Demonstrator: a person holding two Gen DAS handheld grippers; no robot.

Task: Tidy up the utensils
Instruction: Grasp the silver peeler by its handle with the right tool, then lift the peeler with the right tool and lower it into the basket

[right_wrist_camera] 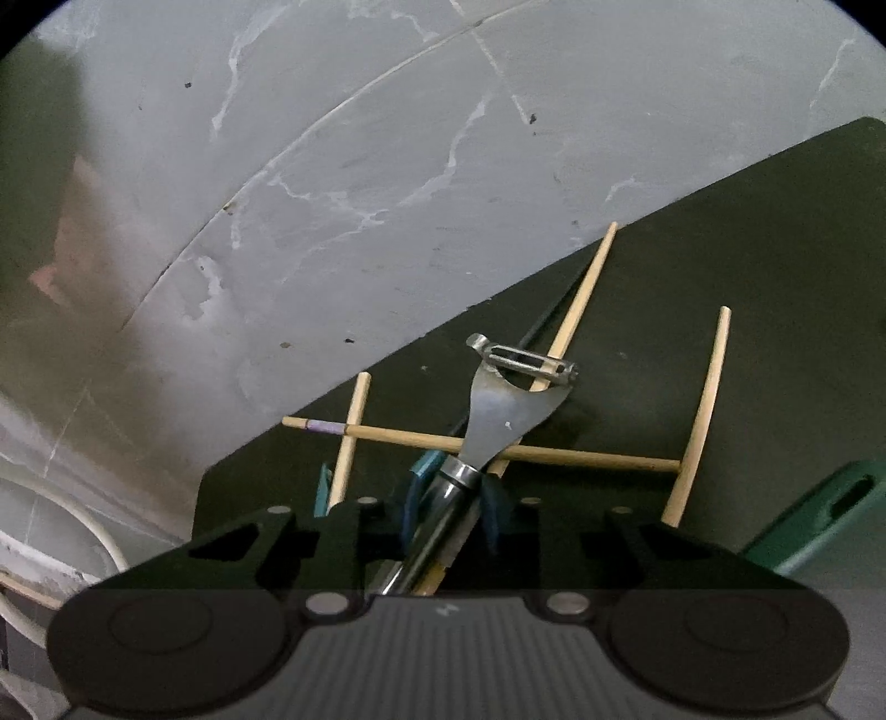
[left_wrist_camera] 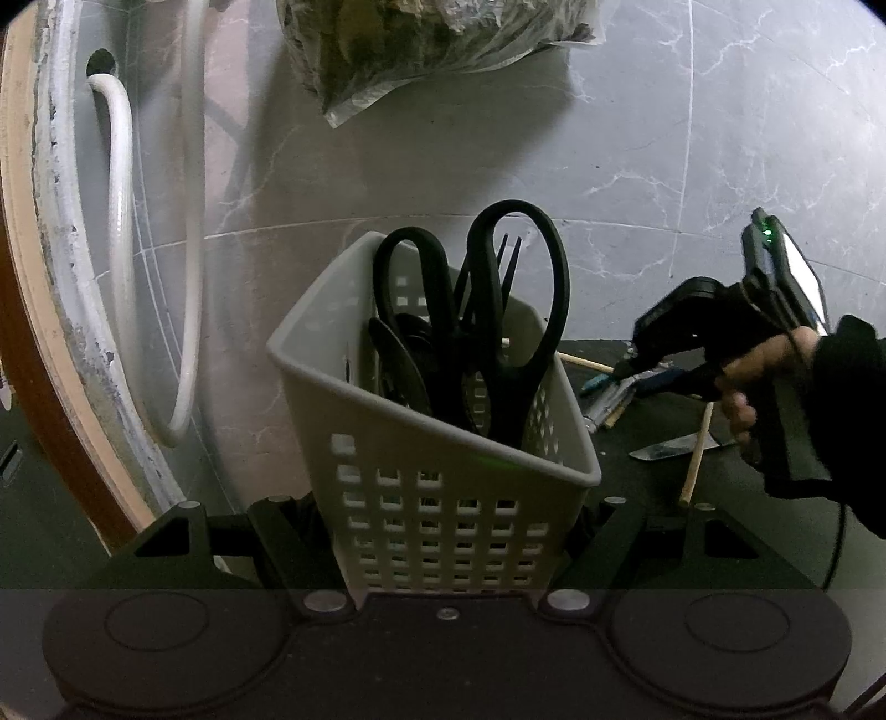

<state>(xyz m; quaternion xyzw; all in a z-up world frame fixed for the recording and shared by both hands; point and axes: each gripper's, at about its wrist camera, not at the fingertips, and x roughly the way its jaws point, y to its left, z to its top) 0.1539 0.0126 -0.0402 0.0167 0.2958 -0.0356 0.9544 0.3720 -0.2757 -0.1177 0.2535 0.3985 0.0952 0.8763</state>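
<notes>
My left gripper (left_wrist_camera: 443, 531) is shut on a grey perforated utensil basket (left_wrist_camera: 421, 443) and holds it upright. Black scissors (left_wrist_camera: 498, 310), a black fork and other dark utensils stand in it. My right gripper (right_wrist_camera: 443, 526) sits low over a black mat (right_wrist_camera: 720, 343), its fingers on either side of a metal peeler's handle (right_wrist_camera: 443, 520). The peeler's head (right_wrist_camera: 520, 371) points away, lying over several wooden chopsticks (right_wrist_camera: 581, 457). Whether the fingers press the handle I cannot tell. The right gripper also shows in the left wrist view (left_wrist_camera: 653, 354), beside a knife (left_wrist_camera: 675, 446).
Grey marbled tiles (right_wrist_camera: 387, 166) surround the mat. A white hose (left_wrist_camera: 122, 221) and a pipe run along the left wall. A plastic bag of greens (left_wrist_camera: 421, 50) lies behind the basket. A green cutting board (right_wrist_camera: 830, 515) is at the mat's right.
</notes>
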